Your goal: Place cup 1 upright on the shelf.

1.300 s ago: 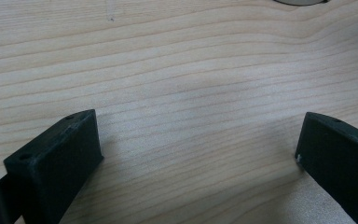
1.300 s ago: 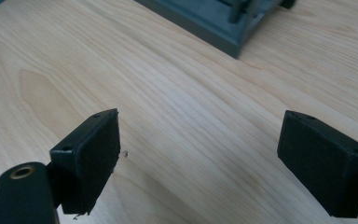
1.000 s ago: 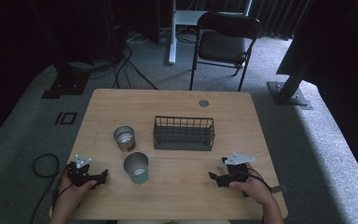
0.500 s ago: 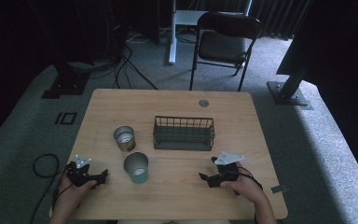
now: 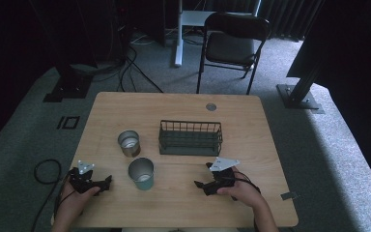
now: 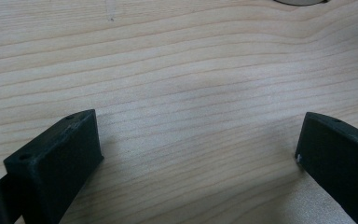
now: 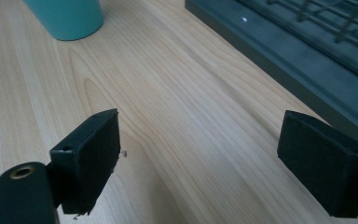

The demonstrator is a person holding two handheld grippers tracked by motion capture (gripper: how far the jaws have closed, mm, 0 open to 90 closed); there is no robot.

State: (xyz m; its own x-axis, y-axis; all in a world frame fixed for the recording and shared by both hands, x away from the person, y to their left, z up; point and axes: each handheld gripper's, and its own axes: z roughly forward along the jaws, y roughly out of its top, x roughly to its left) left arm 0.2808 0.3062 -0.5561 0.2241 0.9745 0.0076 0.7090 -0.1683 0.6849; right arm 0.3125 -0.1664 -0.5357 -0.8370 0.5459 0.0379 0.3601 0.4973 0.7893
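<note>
Right claw [image 5: 202, 185] (jaws spread wide, empty) sits right of the teal cup [image 5: 141, 174]; left claw [image 5: 107, 181] gapes too.

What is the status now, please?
Both grippers, left and right, open, empty. Teal cup upright between them, untouched. Nothing blocks it.

- The left gripper [image 5: 107, 181] is black and blocky, with a small grey three-cornered plate on top.
- The right gripper [image 5: 199, 184] is black too; its pale grey plate sits at 12 o'clock of the hand [image 5: 239, 191].
- A thin black cable trails from each.
- Up close, the jaws are matt black rectangular blocks with small screw holes; a brass-coloured eyelet shows at 8 o'clock in the right gripper view.
</note>
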